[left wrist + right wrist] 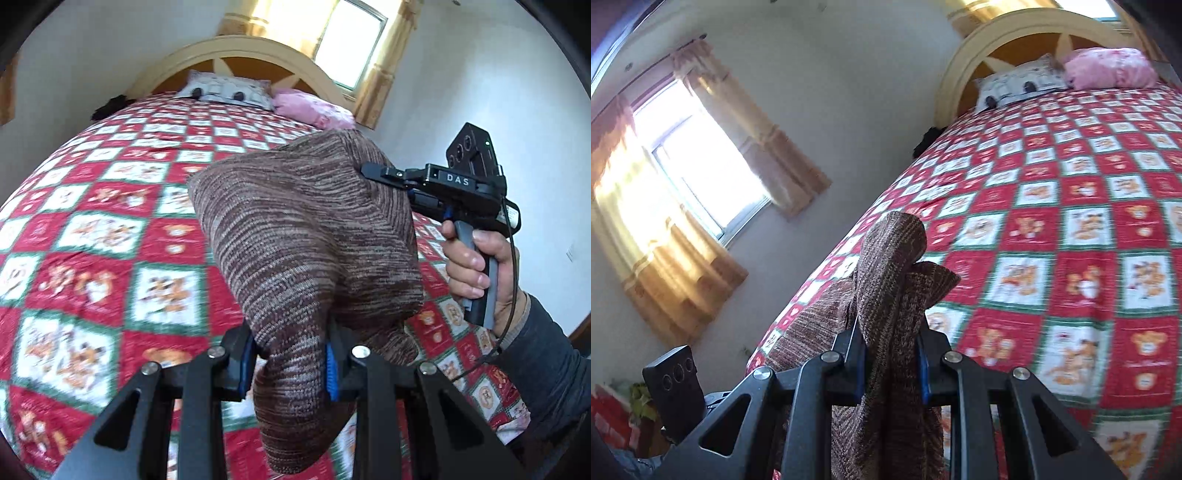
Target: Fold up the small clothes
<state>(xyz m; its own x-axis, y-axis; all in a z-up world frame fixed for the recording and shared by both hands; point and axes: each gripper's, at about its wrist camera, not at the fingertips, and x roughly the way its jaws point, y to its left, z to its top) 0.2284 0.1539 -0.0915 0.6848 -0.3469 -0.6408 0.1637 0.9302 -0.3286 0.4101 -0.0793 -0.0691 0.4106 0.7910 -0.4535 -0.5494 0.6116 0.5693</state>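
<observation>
Bed: my quilt-covered bed (92,206) fills the ground of both views — red, white and green squares with little bears.
Far end: a pale printed pillow (225,90) and a pink pillow (314,109) lie side by side against the arched headboard (236,50).
Dark item: something black (109,107) sits at the bed's left edge near the headboard; I cannot tell what it is.
Left gripper: my left gripper (291,365) is clenched on a bunched lower edge of the brown knit garment (306,236), the cloth squeezed between the blue-padded fingers (331,373) and spilling out below them.
Garment: held up off the bed between my two grippers, hanging in a loose sagging fold, striped in brown and grey.
Right gripper: my right gripper (369,171) pinches the garment's upper right corner; in its own view the fingers (925,376) are closed on a thick twisted wad of the knit (890,280), which stands up above them.
Right hand: my right hand (476,269) wraps the grey handle, a thin black cable running down past the wrist and dark sleeve.
Walls: a curtained window (698,162) shows on the side wall in the right wrist view, and another behind the headboard — both bright.
</observation>
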